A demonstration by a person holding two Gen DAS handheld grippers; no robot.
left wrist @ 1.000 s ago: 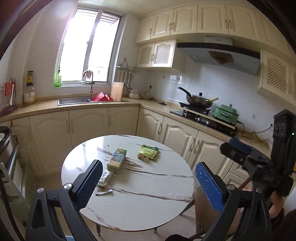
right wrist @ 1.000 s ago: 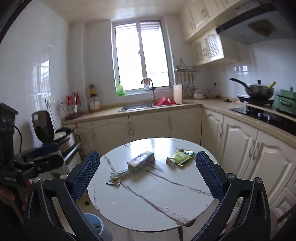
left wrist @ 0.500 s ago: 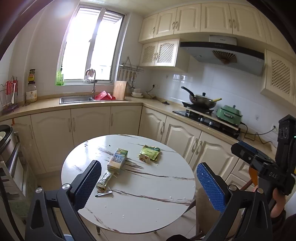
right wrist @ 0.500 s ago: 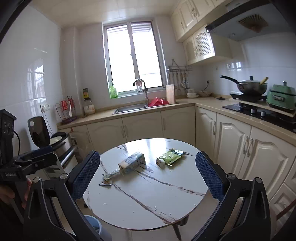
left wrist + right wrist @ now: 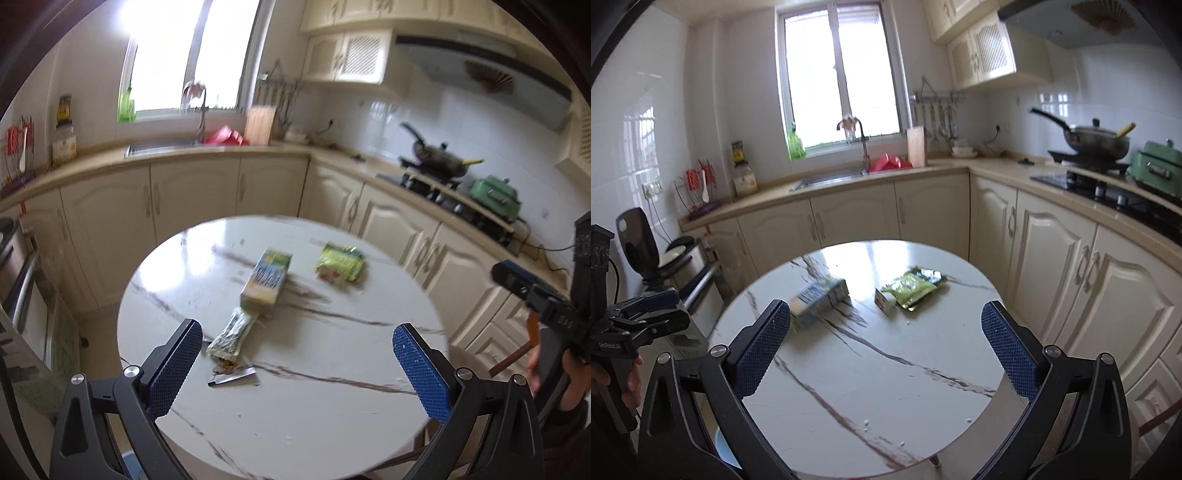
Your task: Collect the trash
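Both the left gripper (image 5: 297,363) and the right gripper (image 5: 886,349) hang above the round table (image 5: 332,417) with fingers wide apart, holding nothing. On the table lie a carton (image 5: 266,283), a green packet (image 5: 340,263), a long wrapper (image 5: 231,338) touching the carton and a small foil scrap (image 5: 232,377).

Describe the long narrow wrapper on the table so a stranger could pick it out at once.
Start at the round marble-patterned table in the middle of the kitchen. Just in front of the drink carton lying near its centre, find the long snack wrapper, its far end touching the carton. Unlike the boxy carton and the broad green packet to the right, it is a slim, flat strip with a torn near end.
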